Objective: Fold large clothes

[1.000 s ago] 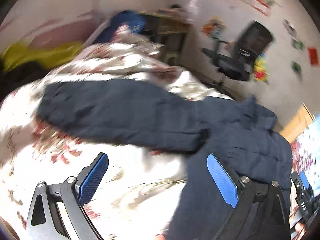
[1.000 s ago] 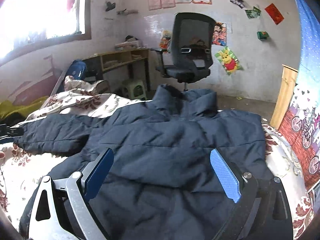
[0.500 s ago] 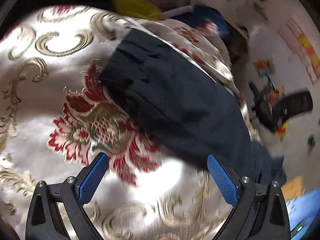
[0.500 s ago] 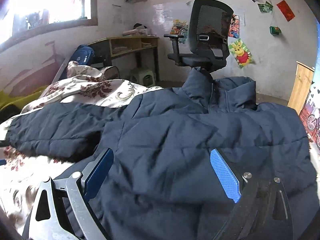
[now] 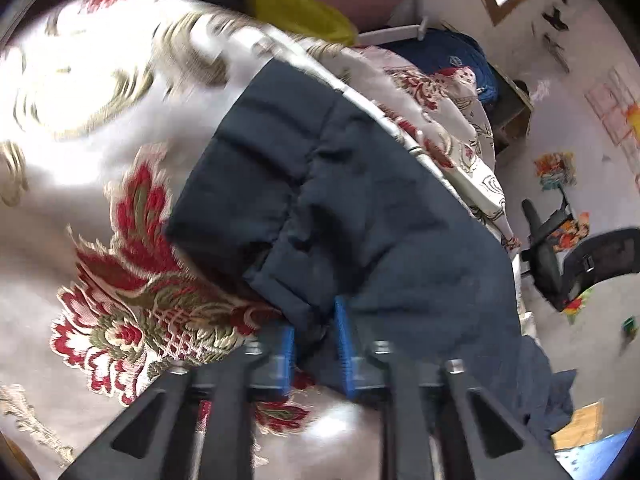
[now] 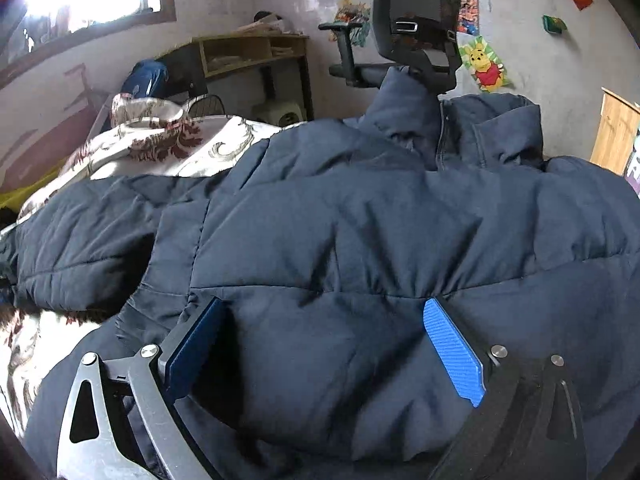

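The left gripper point(image 5: 313, 338) is pinching the edge of a sleeve point(image 5: 320, 184) of a dark navy padded jacket point(image 6: 360, 240); its jaws have just been closing, and the two blue pads point(image 5: 342, 344) are now standing close together with a fold of the sleeve's fabric caught between them. The sleeve's cuff end is lying just past the fingertips on a pale satin bedspread point(image 5: 100, 160) patterned with red flowers and gold scrolls.

The right gripper point(image 6: 324, 344) is standing with its jaws wide apart, one blue pad point(image 6: 452, 352) on each side of a puffy bulge in the jacket's body. The pads are sinking into the quilted fabric but are not clamping it.

The jacket is lying spread out across the bed, its collar and zip point(image 6: 442, 136) at the far side and one sleeve stretching out to the left over the bedspread. Beyond the bed, a black office chair point(image 6: 416, 20) is standing against a white wall, with a wooden desk point(image 6: 248, 52) to its left.
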The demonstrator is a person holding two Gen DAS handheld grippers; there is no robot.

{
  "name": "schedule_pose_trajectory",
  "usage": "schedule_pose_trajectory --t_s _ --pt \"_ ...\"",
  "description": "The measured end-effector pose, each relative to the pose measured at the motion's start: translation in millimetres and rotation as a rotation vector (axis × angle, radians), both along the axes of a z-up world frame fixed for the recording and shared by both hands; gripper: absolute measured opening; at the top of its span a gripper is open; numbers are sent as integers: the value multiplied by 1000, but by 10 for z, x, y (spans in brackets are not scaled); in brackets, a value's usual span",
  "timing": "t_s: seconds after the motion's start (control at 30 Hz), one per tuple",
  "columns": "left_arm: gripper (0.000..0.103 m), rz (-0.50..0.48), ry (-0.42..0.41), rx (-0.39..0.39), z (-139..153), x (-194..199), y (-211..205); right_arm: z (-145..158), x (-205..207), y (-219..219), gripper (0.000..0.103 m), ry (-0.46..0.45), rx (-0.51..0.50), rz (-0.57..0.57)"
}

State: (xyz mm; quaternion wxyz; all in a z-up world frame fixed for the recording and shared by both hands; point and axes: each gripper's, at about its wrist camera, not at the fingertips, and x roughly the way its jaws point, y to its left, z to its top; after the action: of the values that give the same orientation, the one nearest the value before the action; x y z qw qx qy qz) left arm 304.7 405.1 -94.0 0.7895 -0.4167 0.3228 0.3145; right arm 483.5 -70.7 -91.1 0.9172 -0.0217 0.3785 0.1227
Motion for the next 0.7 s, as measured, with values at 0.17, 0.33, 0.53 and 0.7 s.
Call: schedule_pose_trajectory --t_s 0.17,0.33,0.53,0.7 --pt "7 -16 -50 163 628 49 -282 165 -87 -132 99 -28 47 5" --pt "6 -136 -114 391 1480 232 -841 351 -190 -598 99 -34 157 -23" --pt "6 -346 -175 627 2291 675 -1829 584 -314 -1341 99 -31 347 -67" --pt "6 -522 -232 660 2511 957 -2698 668 -471 -1941 99 -69 415 -138"
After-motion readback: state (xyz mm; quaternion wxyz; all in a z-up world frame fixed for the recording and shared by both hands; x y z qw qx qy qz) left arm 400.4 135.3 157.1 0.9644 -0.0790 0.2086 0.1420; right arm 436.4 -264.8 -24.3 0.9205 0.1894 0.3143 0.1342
